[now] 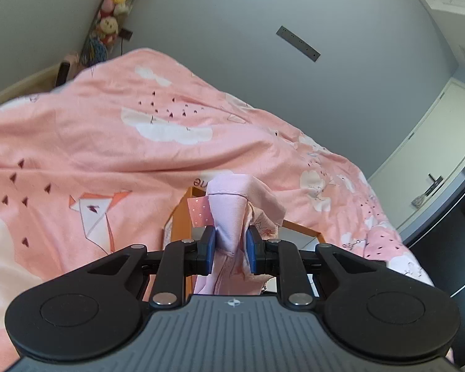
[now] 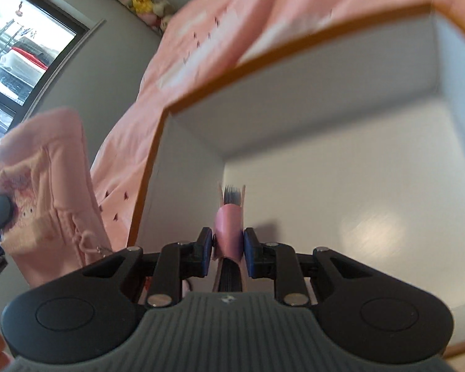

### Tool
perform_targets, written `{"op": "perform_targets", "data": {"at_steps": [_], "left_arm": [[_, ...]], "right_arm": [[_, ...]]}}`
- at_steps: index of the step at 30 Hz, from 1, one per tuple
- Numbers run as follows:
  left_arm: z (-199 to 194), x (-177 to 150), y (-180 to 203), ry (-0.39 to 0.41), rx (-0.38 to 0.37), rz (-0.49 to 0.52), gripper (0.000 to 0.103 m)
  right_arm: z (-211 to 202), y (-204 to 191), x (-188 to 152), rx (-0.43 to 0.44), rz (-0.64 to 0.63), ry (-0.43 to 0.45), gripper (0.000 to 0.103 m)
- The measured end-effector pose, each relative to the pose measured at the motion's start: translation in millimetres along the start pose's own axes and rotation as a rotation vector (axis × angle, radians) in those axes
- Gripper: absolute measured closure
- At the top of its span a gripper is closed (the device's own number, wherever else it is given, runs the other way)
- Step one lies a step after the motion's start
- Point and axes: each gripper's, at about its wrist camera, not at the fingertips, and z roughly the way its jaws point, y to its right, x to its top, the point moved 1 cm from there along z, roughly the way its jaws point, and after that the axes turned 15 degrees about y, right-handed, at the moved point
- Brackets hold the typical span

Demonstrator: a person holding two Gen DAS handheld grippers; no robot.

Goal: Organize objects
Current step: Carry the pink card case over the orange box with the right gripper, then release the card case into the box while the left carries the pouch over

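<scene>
The left gripper (image 1: 231,246) has its fingers pinching a bunched pink garment (image 1: 232,214), held above the bed (image 1: 93,142) with its pink printed cover and just over the near rim of the orange-edged box (image 1: 183,217). The right gripper (image 2: 224,252) has its fingers clamped on a pink comb-like item (image 2: 229,223) with dark teeth, poised over the box's white, empty interior (image 2: 341,201). The garment (image 2: 43,167) hangs beside the box's outer wall in the right wrist view, not over the opening. The risk, as I judge it, is that loose cloth snags the rim or drapes outside if released here, and the narrow comb could twist in the pinch and drop askew.
</scene>
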Motion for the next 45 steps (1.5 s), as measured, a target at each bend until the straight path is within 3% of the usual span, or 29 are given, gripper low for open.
{"op": "perform_targets", "data": {"at_steps": [3,7,12,19,26,30,35,37,39,45], "left_arm": [[7.3,-2.0,-4.2,-0.017,-0.008,-0.017,0.08],[15.9,-5.0,-7.4,-0.036,-0.014,-0.029,0.08],[23.7,-7.6,-10.1,-0.052,-0.023,-0.037,0.08],[29.1,-9.8,-9.3,-0.072,-0.032,-0.044,0.08],[30.5,-12.3,-7.7,-0.087,-0.04,-0.064,0.08],[32.4,-11.8,-7.7,-0.083,-0.035,-0.066,0.08],[38.9,-14.0,-7.8,-0.099,-0.044,-0.089,0.08],[41.2,-15.1,-7.4,-0.107,-0.044,-0.089,0.08],[43.9,-17.5,-7.0,-0.122,-0.043,-0.09,0.08],[53.7,-28.2,-3.7,-0.16,-0.032,-0.073,0.08]], "right_arm": [[12.9,1.9,-7.4,0.016,0.024,-0.051,0.08],[25.5,1.4,-12.7,-0.026,-0.008,-0.129,0.078],[24.4,-12.3,-17.1,-0.137,-0.246,-0.141,0.07],[31.1,-31.5,-27.4,-0.154,-0.455,-0.182,0.063],[40.0,-31.1,-29.7,-0.073,-0.371,-0.238,0.062],[34.3,-28.5,-24.9,-0.117,-0.414,-0.203,0.062],[43.3,-25.2,-28.7,-0.122,-0.397,-0.261,0.064],[44.8,-29.0,-32.5,-0.094,-0.406,-0.255,0.068],[44.8,-33.1,-36.7,-0.036,-0.414,-0.254,0.065],[22.4,-24.1,-30.9,-0.028,-0.408,-0.221,0.067]]}}
